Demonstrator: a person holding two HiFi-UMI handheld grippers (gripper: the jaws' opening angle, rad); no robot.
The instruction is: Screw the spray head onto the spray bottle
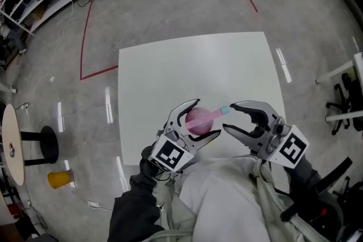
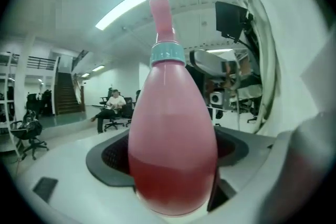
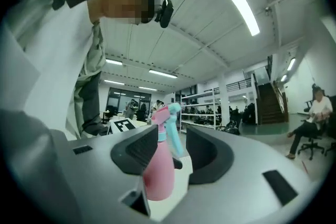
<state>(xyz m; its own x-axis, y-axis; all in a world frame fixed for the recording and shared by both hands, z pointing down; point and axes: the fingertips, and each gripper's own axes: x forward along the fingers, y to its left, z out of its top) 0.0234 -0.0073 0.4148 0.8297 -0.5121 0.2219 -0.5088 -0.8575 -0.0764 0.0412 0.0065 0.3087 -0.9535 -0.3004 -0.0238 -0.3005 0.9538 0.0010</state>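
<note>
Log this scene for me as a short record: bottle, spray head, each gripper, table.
spray bottle: pink, held up by its body
spray head: pink with a teal trigger, sitting on the bottle's neck; how tight, cannot tell
left gripper: shut on the bottle's body
right gripper: jaws apart, spray head between their tips, not clamped
table: white, below both grippers

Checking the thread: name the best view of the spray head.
Right gripper view: spray head side-on, teal trigger visible. Left gripper view shows only its collar and top; head view, a tiny teal tip.
</note>
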